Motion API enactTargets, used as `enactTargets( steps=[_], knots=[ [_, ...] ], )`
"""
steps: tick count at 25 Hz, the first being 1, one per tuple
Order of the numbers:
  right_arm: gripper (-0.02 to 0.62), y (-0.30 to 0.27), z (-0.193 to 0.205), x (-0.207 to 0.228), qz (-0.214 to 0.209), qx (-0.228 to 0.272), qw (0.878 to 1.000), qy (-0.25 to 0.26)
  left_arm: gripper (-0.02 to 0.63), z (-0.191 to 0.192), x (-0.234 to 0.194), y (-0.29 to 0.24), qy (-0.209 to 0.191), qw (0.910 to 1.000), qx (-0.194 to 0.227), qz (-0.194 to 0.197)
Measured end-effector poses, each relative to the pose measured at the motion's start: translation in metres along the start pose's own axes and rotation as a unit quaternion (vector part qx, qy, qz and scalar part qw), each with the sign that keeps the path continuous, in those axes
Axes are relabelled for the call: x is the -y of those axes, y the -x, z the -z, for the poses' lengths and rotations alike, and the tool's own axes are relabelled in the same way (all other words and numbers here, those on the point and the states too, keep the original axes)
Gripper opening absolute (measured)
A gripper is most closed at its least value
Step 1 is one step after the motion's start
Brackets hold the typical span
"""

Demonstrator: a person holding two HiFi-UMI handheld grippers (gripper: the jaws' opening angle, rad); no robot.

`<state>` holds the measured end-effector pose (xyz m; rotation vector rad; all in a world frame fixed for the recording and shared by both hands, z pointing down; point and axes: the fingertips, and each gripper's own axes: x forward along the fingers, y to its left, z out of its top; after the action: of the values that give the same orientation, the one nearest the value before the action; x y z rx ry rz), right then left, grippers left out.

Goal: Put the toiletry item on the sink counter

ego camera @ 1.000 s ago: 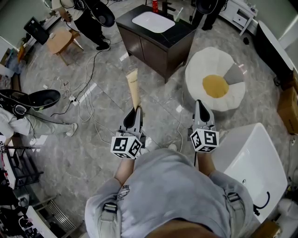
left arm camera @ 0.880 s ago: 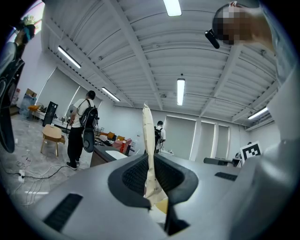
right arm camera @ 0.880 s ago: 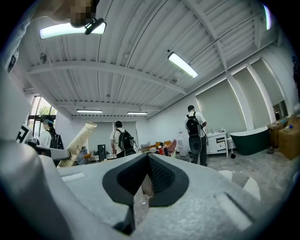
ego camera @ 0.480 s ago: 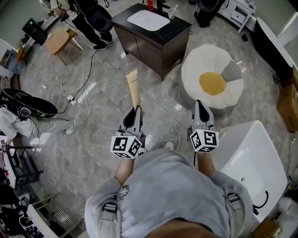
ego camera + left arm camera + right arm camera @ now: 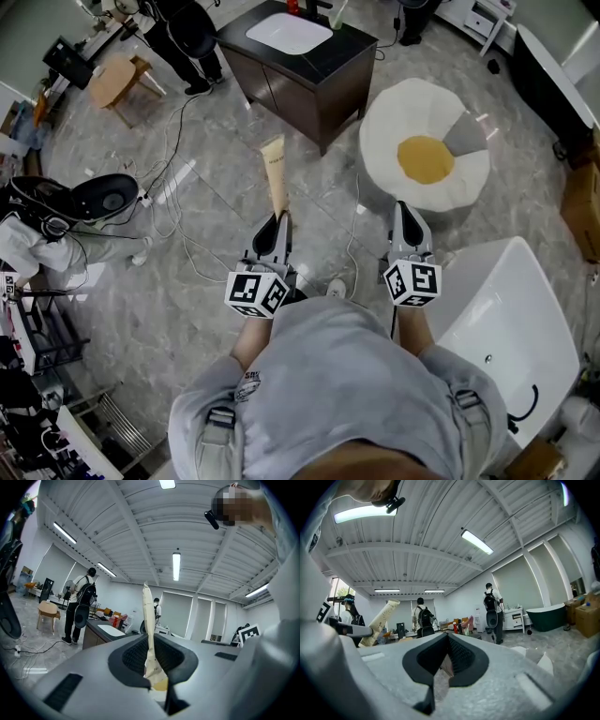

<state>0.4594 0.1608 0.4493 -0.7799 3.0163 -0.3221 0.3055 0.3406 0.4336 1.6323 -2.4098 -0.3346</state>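
A long cream tube (image 5: 274, 173) sticks out forward from my left gripper (image 5: 278, 223), which is shut on its lower end. In the left gripper view the tube (image 5: 149, 620) stands upright between the pads. My right gripper (image 5: 404, 212) is level beside it, shut with nothing in it. In the right gripper view the tube (image 5: 378, 620) shows at the left. The sink counter (image 5: 345, 49), a dark cabinet with a white basin (image 5: 289, 33), stands ahead across the floor, well beyond both grippers. It also shows in the left gripper view as the counter (image 5: 96, 629).
A round white cushion (image 5: 394, 122) with a yellow centre lies on the floor ahead to the right. A white bathtub (image 5: 502, 328) is at the right. Cables (image 5: 178, 211) run over the floor on the left. A person in black (image 5: 183, 33) stands by the counter, near a wooden stool (image 5: 114, 80).
The counter and the cushion have shifted up and left in the head view. Both grippers keep the same pose, and the tube stays in the left one.
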Motion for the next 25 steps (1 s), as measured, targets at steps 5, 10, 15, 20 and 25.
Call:
enactTargets(
  steps=[5, 10, 15, 20, 25],
  knots=[
    [0.005, -0.001, 0.002, 0.003, 0.000, -0.003, 1.000, -0.005, 0.031, 0.000, 0.004, -0.007, -0.003, 1.0000, -0.006, 0.002],
    [0.005, -0.010, 0.004, 0.001, 0.000, -0.007, 1.000, -0.001, 0.031, 0.001, -0.002, -0.017, 0.000, 1.0000, -0.005, 0.007],
    [0.005, -0.031, 0.002, 0.003, 0.009, -0.006, 1.000, 0.006, 0.031, 0.000, -0.014, -0.038, 0.004, 0.9998, -0.005, 0.021],
    [0.005, -0.065, -0.001, -0.008, 0.009, -0.003, 1.000, 0.009, 0.031, -0.015, -0.042, -0.061, 0.003, 0.9997, 0.005, 0.024],
    [0.005, -0.112, -0.010, -0.026, 0.009, 0.005, 1.000, 0.014, 0.031, -0.033, -0.081, -0.085, 0.004, 0.9996, 0.012, 0.025]
  ],
)
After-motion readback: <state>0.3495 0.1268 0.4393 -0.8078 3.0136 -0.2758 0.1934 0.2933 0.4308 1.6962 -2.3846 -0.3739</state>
